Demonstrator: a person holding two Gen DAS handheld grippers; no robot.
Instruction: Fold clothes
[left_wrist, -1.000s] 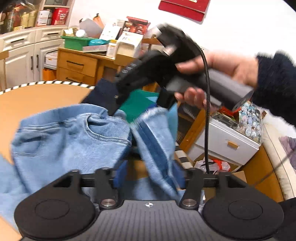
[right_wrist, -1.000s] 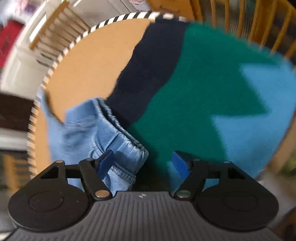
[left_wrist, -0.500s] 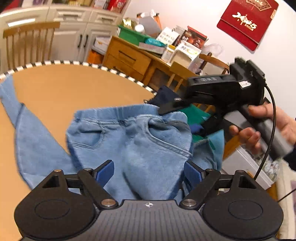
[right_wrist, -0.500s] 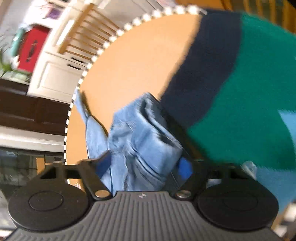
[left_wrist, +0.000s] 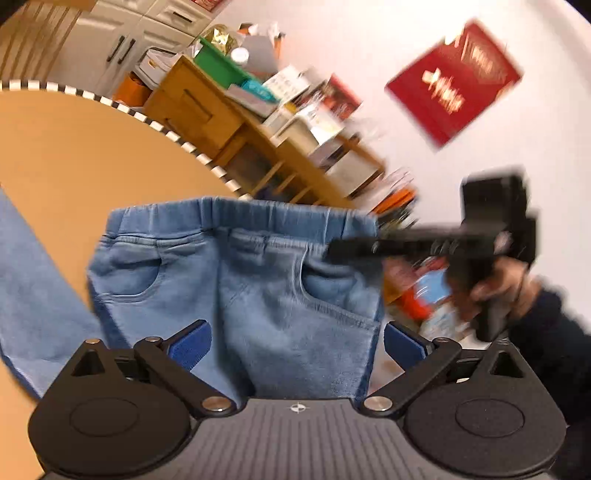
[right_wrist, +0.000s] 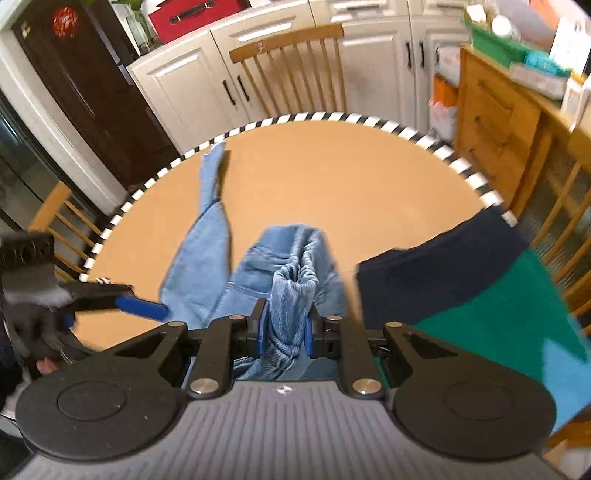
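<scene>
Light blue jeans (left_wrist: 258, 266) hang by their elastic waistband over the round orange table (left_wrist: 74, 147). My right gripper (right_wrist: 284, 326) is closing, its blue pads pressed on a bunched fold of the waistband (right_wrist: 295, 280); it also shows in the left wrist view (left_wrist: 354, 249) at the waistband's right corner. One leg (right_wrist: 210, 206) trails flat across the table. My left gripper (left_wrist: 295, 336) is opening wide; denim hangs between its jaws, but the pads stand clear of it. From the right wrist view, one of its blue fingertips (right_wrist: 140, 308) shows left of the jeans.
A navy, green and light blue sweater (right_wrist: 480, 295) lies on the table's right side. Wooden chairs (right_wrist: 291, 70) ring the striped table edge (right_wrist: 332, 118). A cluttered wooden sideboard (left_wrist: 221, 110) and white cabinets (right_wrist: 207, 81) stand behind. A hand in a dark sleeve (left_wrist: 509, 288) holds the right gripper.
My right gripper has shut on the waistband and lifted it, turning as it rose. The left gripper has let the denim go and spread wide. The jeans now hang spread out.
</scene>
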